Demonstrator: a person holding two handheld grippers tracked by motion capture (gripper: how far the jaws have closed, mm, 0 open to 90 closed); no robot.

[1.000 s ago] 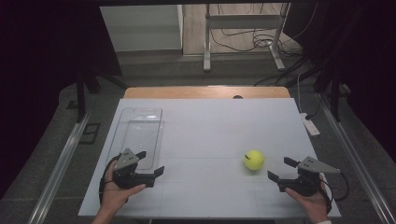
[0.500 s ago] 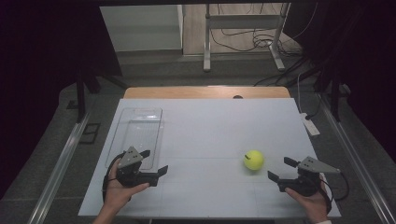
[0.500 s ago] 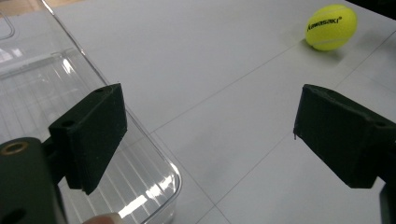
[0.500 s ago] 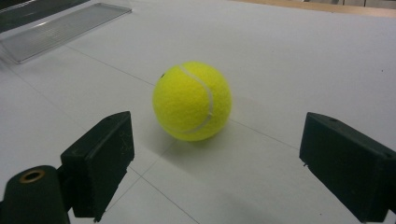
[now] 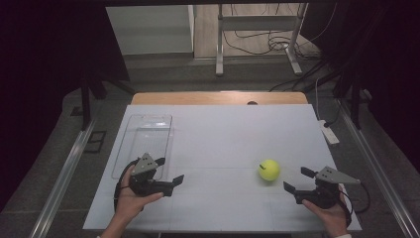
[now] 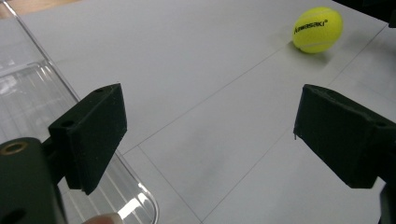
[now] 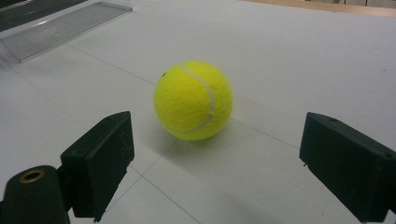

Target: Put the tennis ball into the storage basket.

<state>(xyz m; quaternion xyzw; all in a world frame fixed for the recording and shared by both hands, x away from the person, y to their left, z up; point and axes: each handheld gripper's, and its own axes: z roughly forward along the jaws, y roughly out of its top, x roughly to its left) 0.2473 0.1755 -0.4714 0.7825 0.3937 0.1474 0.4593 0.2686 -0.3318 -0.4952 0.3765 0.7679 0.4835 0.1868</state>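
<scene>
A yellow tennis ball rests on the white table top, right of centre. In the right gripper view the ball lies just beyond my right gripper, whose jaws stand wide apart with nothing between them. In the high view my right gripper is slightly right of and nearer than the ball, and points left toward it. My left gripper is open and empty beside the near end of a clear plastic tray. In the left gripper view the ball lies far off beyond my left gripper, with the tray at the left.
A white oblong device lies at the table's right edge. A wooden strip runs along the far edge. Behind the table, metal stand legs and cables are on the floor. Metal rails flank both sides of the table.
My left gripper has edged a little to the right along the tray's near end. The right gripper and the ball have kept still.
</scene>
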